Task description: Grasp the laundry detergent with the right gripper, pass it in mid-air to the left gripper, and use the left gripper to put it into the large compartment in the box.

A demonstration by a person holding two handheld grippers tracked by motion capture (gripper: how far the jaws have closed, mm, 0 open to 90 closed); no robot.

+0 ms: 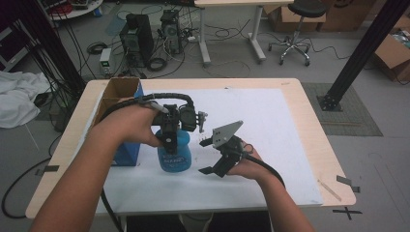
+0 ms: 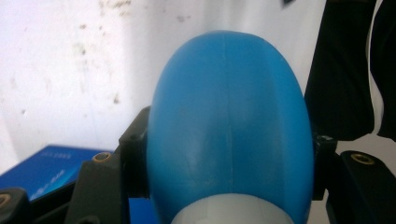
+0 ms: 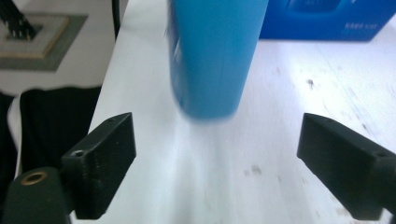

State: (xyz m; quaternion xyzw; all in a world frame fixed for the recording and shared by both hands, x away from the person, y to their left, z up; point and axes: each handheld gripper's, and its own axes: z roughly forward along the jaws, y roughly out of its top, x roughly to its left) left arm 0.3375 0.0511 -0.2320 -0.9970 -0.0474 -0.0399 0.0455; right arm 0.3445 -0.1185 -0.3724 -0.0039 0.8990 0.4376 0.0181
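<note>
Left tool is clamped on the blue bottle, jaws pressed against its upper body from both sides; in the left gripper view the bottle's rounded shoulder bulges between the two black jaws with a pale neck or collar at the bottom edge. Bottle sits near the middle of the worktop, a bit toward the front edge, over the white sheet. Looks like it hangs slightly clear of the sheet, judging from the right gripper view, where the bottle base seems to float above the surface, but that picture is motion-blurred so contact is hard to call.

Right tool is spread wide, nothing between the jaws, hovering just beside the bottle on its right. In the right gripper view both jaws stand well apart with bare sheet between them, bottle ahead. Probably the top grip leaves the lower body free for the other hand, or the right one has let go so the left can carry alone; can't say which.

Blue box stands just left of the bottle, toward the left edge, and an open cardboard carton sits behind it near the far left corner.

Hidden: the bottle cap and any nozzle, covered by the left hand and tool body. Label print too small to read. Box is partly blocked by the forearm.
</note>
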